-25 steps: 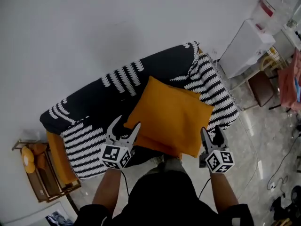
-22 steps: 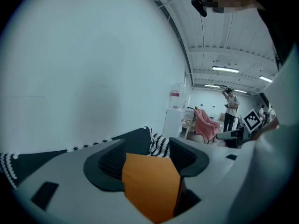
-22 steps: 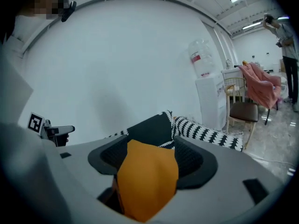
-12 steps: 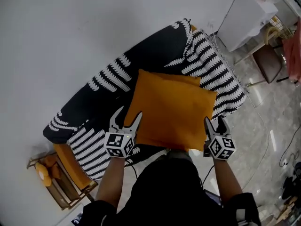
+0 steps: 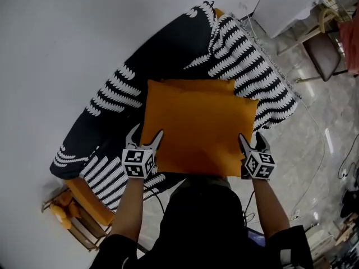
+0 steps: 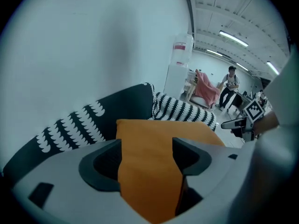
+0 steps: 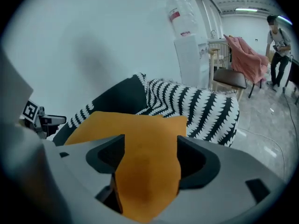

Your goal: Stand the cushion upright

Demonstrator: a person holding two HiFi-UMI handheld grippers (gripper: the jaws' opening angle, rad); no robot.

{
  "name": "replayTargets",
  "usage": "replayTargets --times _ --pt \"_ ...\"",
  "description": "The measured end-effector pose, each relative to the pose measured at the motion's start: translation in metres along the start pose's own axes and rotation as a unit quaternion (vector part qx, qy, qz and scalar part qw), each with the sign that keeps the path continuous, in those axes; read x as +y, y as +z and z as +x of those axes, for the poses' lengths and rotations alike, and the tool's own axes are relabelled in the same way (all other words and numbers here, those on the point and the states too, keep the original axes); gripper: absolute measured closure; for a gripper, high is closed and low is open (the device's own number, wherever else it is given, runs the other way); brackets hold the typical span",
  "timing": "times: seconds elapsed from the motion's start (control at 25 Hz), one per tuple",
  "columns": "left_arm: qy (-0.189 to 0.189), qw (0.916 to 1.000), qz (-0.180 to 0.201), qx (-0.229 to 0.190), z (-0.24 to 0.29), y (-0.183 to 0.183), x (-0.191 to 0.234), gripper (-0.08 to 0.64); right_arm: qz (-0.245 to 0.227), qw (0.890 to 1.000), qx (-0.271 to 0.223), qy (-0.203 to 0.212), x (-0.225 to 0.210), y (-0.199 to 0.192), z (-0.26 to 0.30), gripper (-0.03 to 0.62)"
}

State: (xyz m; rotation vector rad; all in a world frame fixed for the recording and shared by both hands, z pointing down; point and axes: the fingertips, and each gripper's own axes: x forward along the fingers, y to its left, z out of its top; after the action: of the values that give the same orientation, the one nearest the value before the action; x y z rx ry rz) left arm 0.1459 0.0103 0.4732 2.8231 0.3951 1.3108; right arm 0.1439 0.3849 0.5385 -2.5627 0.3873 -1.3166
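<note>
The orange cushion (image 5: 196, 128) hangs flat-side up over the black-and-white patterned sofa (image 5: 168, 55), its far edge toward the backrest. My left gripper (image 5: 146, 133) grips its near left corner and my right gripper (image 5: 252, 139) its near right corner. In the left gripper view the orange cushion (image 6: 154, 143) fills the gap of the left gripper (image 6: 147, 160) from pad to pad. The right gripper view shows the cushion (image 7: 145, 139) the same way inside the right gripper (image 7: 149, 162). Both pairs of jaws are opening while still touching the fabric.
A white water dispenser (image 7: 189, 55) stands right of the sofa, beside a chair draped in pink cloth (image 7: 245, 55). A wooden side table (image 5: 73, 217) with orange items sits at the sofa's left end. A person (image 6: 229, 85) stands far back on the tiled floor.
Both grippers have come down with the cushion toward the sofa seat. The cushion has turned from skewed to square with the sofa, and sits lower and closer to the backrest.
</note>
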Motion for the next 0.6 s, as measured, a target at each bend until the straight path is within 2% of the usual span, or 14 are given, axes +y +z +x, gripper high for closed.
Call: replayTargets --times 0.16,0.28,0.44,0.6 --pt "-0.004 0.9982 0.004 0.060 0.036 -0.012 0.008 0.181 0.031 0.998 0.048 -0.012 -0.015 -0.022 0.017 0.213" --pt "0.005 0.9952 -0.011 0.097 0.065 -0.026 0.024 0.158 0.037 0.996 0.078 -0.016 -0.026 -0.035 0.037 0.187" --pt "0.004 0.9919 -0.051 0.116 0.085 -0.054 0.041 0.122 0.066 0.992 0.108 -0.006 -0.032 -0.065 0.059 0.152" --pt "-0.006 0.9853 -0.105 0.135 0.090 -0.059 0.051 0.064 0.070 0.988 0.136 0.019 -0.033 -0.068 0.071 0.127"
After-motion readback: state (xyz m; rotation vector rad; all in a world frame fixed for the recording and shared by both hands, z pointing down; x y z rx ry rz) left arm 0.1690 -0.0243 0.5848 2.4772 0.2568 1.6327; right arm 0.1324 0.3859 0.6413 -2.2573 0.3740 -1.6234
